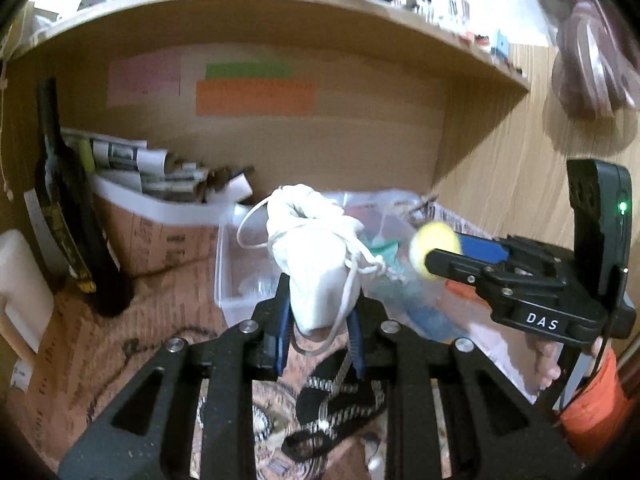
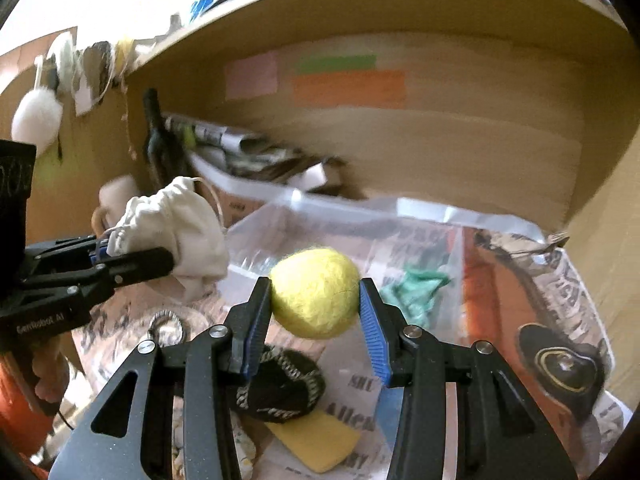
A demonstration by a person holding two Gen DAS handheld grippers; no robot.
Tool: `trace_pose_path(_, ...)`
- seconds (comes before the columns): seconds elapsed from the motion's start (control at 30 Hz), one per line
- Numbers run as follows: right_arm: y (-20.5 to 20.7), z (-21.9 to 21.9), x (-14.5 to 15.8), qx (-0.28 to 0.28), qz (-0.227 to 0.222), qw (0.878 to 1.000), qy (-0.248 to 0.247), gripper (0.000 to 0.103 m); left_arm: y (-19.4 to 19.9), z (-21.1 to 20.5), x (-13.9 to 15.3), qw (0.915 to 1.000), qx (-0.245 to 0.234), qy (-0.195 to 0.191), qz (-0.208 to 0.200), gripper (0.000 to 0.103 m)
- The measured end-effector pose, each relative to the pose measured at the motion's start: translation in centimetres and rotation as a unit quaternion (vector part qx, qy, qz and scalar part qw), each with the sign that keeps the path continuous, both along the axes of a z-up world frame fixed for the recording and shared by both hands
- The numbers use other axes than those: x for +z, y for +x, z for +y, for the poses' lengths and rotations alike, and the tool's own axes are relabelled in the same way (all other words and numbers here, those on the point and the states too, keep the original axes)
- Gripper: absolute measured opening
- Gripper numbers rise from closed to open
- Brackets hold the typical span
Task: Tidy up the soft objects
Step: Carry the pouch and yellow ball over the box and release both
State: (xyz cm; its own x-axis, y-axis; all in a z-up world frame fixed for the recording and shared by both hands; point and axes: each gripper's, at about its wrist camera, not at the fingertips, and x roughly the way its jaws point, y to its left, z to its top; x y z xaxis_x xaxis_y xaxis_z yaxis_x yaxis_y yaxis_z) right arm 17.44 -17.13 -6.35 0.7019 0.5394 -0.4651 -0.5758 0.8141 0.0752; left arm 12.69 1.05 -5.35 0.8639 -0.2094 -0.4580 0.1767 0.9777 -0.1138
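My left gripper (image 1: 320, 304) is shut on a white drawstring pouch (image 1: 316, 256) and holds it in the air at the near edge of a clear plastic bin (image 1: 224, 264). The pouch also shows at left in the right wrist view (image 2: 180, 228). My right gripper (image 2: 316, 300) is shut on a yellow felt ball (image 2: 316, 292), held above the clear bin (image 2: 420, 208). The ball also shows in the left wrist view (image 1: 436, 248), to the right of the pouch. A teal soft item (image 2: 416, 288) lies inside the bin.
A dark bottle (image 1: 68, 216) and a cardboard box of rolled papers (image 1: 160, 208) stand at the back left under a wooden shelf (image 1: 280, 4). A black woven item (image 2: 280, 388) and a yellow sponge (image 2: 320, 440) lie on the newspaper below my right gripper. A dark item with yellow swirls (image 2: 560, 364) lies at right.
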Motion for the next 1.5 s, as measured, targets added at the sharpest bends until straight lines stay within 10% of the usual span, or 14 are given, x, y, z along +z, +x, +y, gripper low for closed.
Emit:
trace_pose_path(1.13, 7.7, -0.2, -4.2, -0.071, 0.040, 0.995, -0.058, 0.042, 13.4, -3.4, -5.3, 0.9920, -0.035, 0.029, 0.118, 0.025)
trace_pose_path(1.37, 7.6, 0.0, -4.1, -0.075, 0.032, 0.994, -0.069, 0.051, 11.8, -3.6, -4.3, 0.9954, -0.017, 0.045, 0.083, 0.063)
trace_pose_path(1.5, 7.0, -0.2, -3.5, -0.074, 0.025, 0.995, -0.061, 0.059, 10.4, -3.1, -2.9, 0.9970, -0.014, 0.041, 0.065, 0.066)
